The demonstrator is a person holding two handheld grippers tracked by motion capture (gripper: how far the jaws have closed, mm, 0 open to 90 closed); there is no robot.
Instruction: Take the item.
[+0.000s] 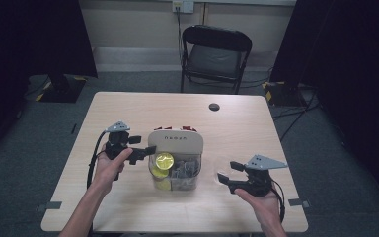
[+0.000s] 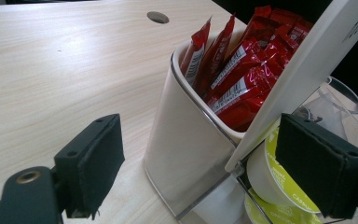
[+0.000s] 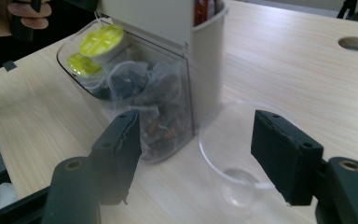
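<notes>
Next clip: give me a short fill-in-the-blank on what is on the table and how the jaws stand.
1. The sachets in the white compartment are ____ in colour.
2. The right gripper has its jaws either side of a clear plastic ____.
3. The topmost pod has a ____ lid.
4. Both grippers' jaws stand ____.

Missing words: red; cup; yellow-green; open

Organizer (image 2: 186, 154): glossy smooth cream plastic w/ clear plastic front bin. Sachets (image 2: 242, 70) inside it: shiny red foil. Cup (image 3: 235, 154) beside it: clear plastic. Table (image 1: 128, 113) under it: matt light wood.
</notes>
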